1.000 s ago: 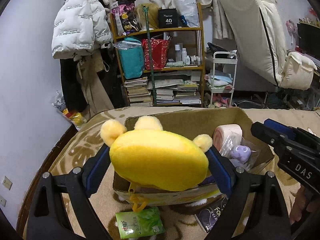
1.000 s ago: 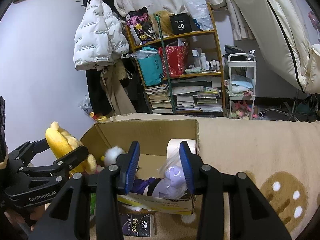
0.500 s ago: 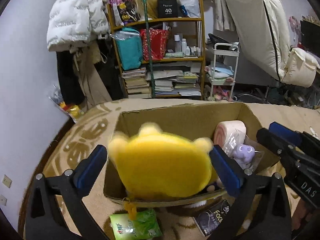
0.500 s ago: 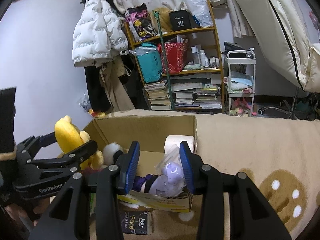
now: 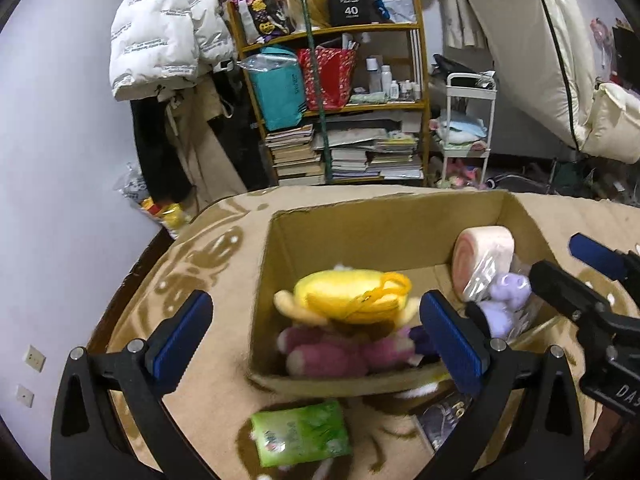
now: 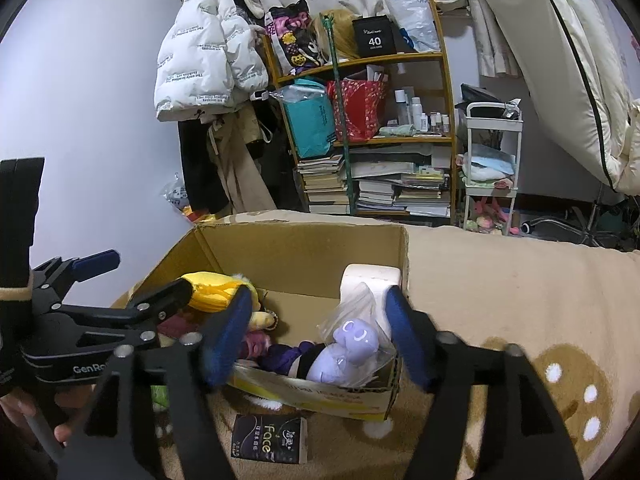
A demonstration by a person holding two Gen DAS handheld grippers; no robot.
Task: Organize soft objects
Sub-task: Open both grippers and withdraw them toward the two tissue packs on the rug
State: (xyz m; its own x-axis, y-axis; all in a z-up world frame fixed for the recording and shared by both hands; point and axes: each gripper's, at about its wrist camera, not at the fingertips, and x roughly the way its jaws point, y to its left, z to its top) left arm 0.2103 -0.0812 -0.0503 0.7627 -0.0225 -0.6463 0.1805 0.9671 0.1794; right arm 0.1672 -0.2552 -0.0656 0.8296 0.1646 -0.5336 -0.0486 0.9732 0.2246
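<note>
A yellow plush toy (image 5: 352, 294) lies inside the open cardboard box (image 5: 384, 224) on top of a pink plush (image 5: 332, 354); it also shows in the right wrist view (image 6: 212, 290). My left gripper (image 5: 316, 334) is open and empty just in front of the box's near wall. A purple plush in a clear bag (image 6: 352, 346) and a pink-white roll (image 5: 482, 258) sit at the box's right end. My right gripper (image 6: 316, 336) is open and empty, its jaws either side of the purple plush at the near rim.
The box stands on a tan patterned blanket (image 6: 500, 280). A green tissue pack (image 5: 300, 436) and a black "Face" tissue pack (image 6: 270, 438) lie in front of the box. A cluttered shelf (image 5: 340, 112) and a hanging white jacket (image 5: 168, 36) stand behind.
My left gripper opened and let go of the yellow plush, which dropped into the box onto the pink plush. My right gripper opened wider and moved slightly closer to the box.
</note>
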